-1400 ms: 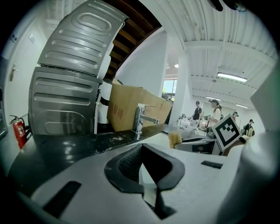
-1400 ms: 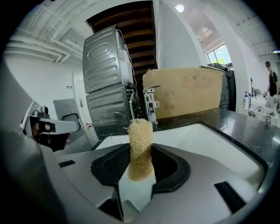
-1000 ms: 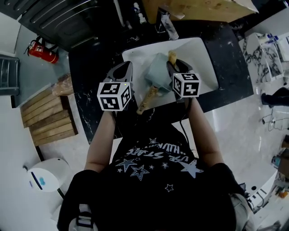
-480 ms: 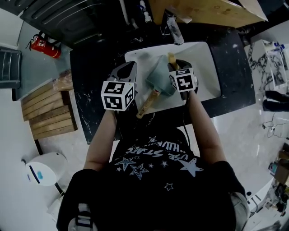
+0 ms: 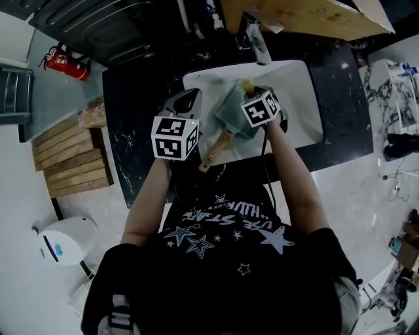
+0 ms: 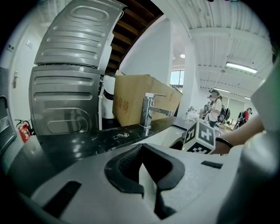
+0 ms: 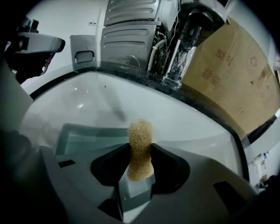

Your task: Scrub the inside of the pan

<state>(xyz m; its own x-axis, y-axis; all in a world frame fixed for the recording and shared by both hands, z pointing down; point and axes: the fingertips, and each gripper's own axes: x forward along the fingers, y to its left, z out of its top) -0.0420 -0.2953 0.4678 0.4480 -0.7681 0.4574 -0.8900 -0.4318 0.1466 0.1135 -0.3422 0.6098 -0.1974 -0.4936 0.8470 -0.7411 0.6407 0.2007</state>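
Note:
A pale green pan [image 5: 230, 108] with a wooden handle [image 5: 216, 149] lies in the white sink [image 5: 298, 85], its handle pointing back over the front edge. My right gripper [image 5: 252, 91] hangs over the pan, shut on a tan sponge [image 5: 248, 86]. In the right gripper view the sponge [image 7: 140, 142] stands pinched between the jaws of the right gripper [image 7: 140, 159], above the pan's rim [image 7: 83, 133]. My left gripper [image 5: 186, 101] sits left of the pan at the sink's left edge, apart from the handle. In its own view the left gripper [image 6: 147, 177] is shut on nothing.
A chrome faucet [image 5: 255, 36] stands behind the sink, with a cardboard box [image 5: 301, 16] behind it. Black stone counter [image 5: 131, 98] surrounds the sink. On the floor to the left are a wooden pallet [image 5: 69, 160], a fire extinguisher [image 5: 62, 62] and a white bin [image 5: 62, 248].
My right gripper has moved a little farther over the pan with the sponge, and its cube has turned. The left gripper has stayed about where it was.

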